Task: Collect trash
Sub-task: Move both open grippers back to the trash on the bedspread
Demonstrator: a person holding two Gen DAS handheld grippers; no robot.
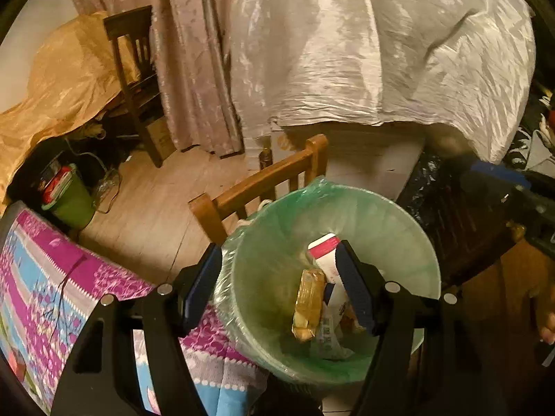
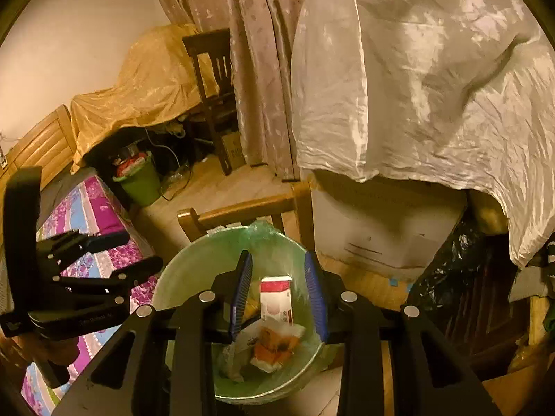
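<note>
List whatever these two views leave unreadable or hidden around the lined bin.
- Print on the red-and-white carton in the lined bin: too small and blurred, both views.
- Bin floor: covered by wrappers, partly blocked by the right claw in the right wrist view.
- Furniture beneath the white sheet: draped over, both views.
- Green bucket's contents: too small, dim, left wrist view.

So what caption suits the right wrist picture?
Open right gripper above a green-lined bin holding a red-and-white carton and wrappers.
</note>
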